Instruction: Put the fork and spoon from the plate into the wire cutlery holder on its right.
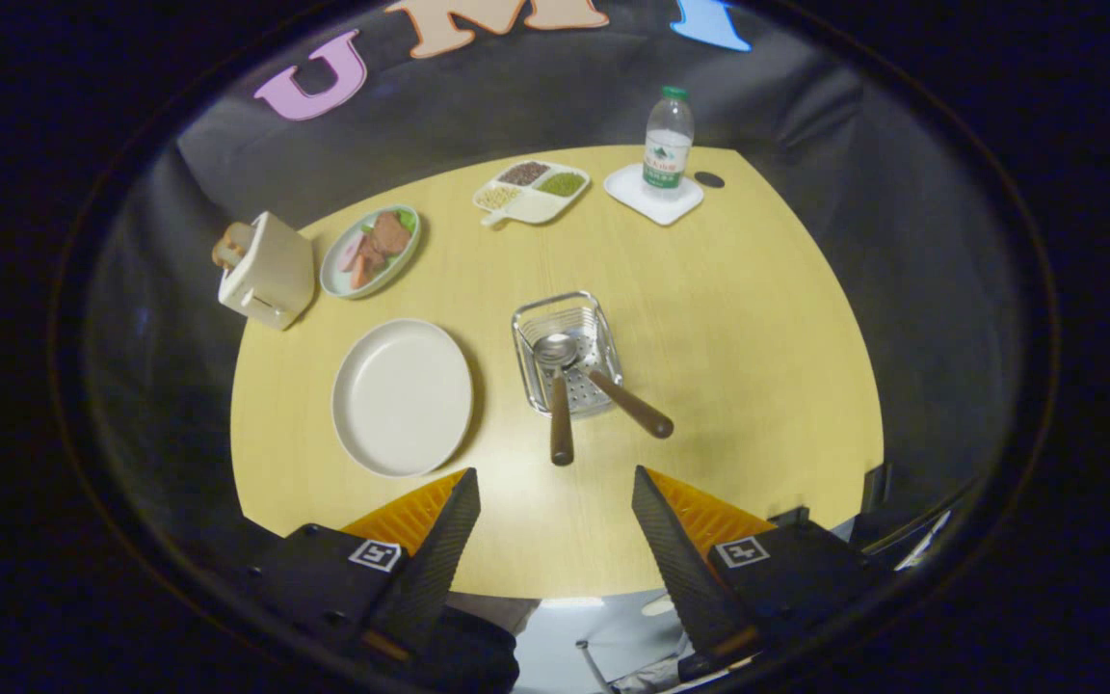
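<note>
The wire cutlery holder (567,351) stands on the yellow table, well beyond my fingers. Two brown-handled utensils rest in it with their metal ends down in the basket. The spoon (558,386) has its bowl inside and its handle pointing back toward me. The second utensil, the fork (624,400), leans out over the holder's right front side, its head hidden in the basket. The white plate (402,396) lies bare to the left of the holder. My gripper (555,496) hangs high above the table's near edge, open, with nothing between its fingers.
Behind the plate stand a cream toaster with bread (264,270) and a dish of food (371,250). Further back are a divided tray of grains (531,191), a water bottle (667,145) on a white coaster, and a small dark disc (709,179).
</note>
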Tool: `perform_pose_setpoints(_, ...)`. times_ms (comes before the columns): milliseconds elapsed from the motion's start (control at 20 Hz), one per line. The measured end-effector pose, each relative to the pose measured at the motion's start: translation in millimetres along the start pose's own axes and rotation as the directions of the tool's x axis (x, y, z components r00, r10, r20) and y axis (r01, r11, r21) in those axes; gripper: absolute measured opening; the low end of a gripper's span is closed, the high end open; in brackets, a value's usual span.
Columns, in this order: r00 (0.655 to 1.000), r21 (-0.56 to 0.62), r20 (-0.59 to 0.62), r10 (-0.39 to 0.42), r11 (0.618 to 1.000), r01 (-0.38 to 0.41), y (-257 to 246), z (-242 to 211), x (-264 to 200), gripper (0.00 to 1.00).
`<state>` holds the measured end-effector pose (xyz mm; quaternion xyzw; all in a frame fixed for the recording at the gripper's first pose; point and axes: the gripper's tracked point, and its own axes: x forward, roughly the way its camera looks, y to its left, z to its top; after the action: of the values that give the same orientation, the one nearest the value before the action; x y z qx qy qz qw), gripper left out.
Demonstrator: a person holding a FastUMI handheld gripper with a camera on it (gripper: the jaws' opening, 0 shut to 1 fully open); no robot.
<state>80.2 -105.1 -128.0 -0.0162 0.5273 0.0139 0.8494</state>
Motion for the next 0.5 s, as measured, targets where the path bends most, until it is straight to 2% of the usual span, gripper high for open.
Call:
perform_pose_setpoints(150, 0.99, -0.005, 0.125, 0.059, 0.998, -0.059, 18, 19, -22, 1.0)
perform_pose_setpoints(250, 0.971, -0.02, 0.222, 0.086, 0.996, -0.083, 27, 33, -37, 1.0)
perform_pose_setpoints(350, 0.935, -0.029, 0.333, 0.122, 0.993, -0.119, 38, 47, -55, 1.0)
perform_pose_setpoints(500, 0.847, -0.044, 0.514, 0.139, 0.99, -0.136, 48, 68, -74, 1.0)
